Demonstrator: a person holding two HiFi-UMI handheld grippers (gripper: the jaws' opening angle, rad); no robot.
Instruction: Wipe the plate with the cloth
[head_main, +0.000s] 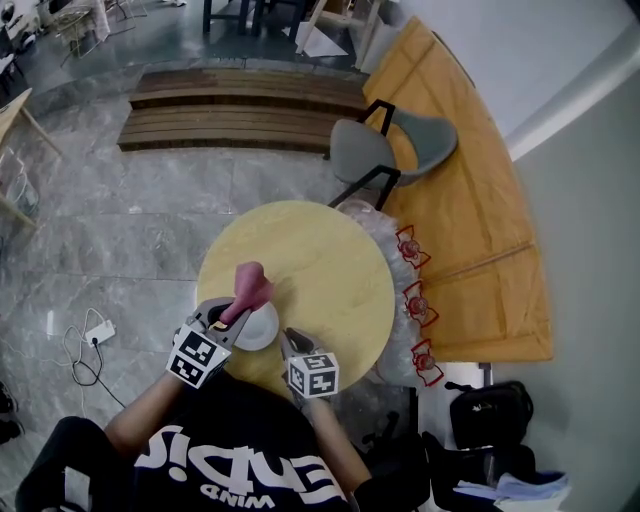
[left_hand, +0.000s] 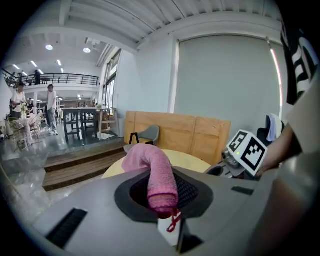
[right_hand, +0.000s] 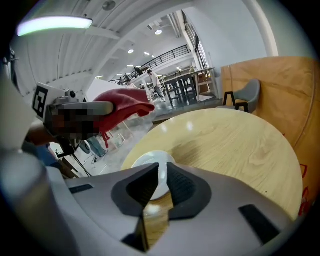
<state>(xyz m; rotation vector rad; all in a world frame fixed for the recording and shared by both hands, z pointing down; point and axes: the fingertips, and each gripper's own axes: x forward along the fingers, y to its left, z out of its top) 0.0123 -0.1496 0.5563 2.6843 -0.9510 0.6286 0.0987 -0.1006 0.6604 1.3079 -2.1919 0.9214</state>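
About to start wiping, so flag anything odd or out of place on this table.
Nothing is spilled or broken. Only the white plate stands out: it sits close to the round table's near edge, not centred.

Even daylight is lighting everything softly, and ceiling lamps (left_hand: 49, 47) are glowing on the far left. Pale glare is sitting on my desk (right_hand: 240, 145). Both gripper views are bending and darkening at their edges; my near fingers (right_hand: 182, 189) are blurring.

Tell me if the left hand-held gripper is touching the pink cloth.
Touching. The left gripper view shows the left hand-held gripper pinching the pink cloth between its pads.
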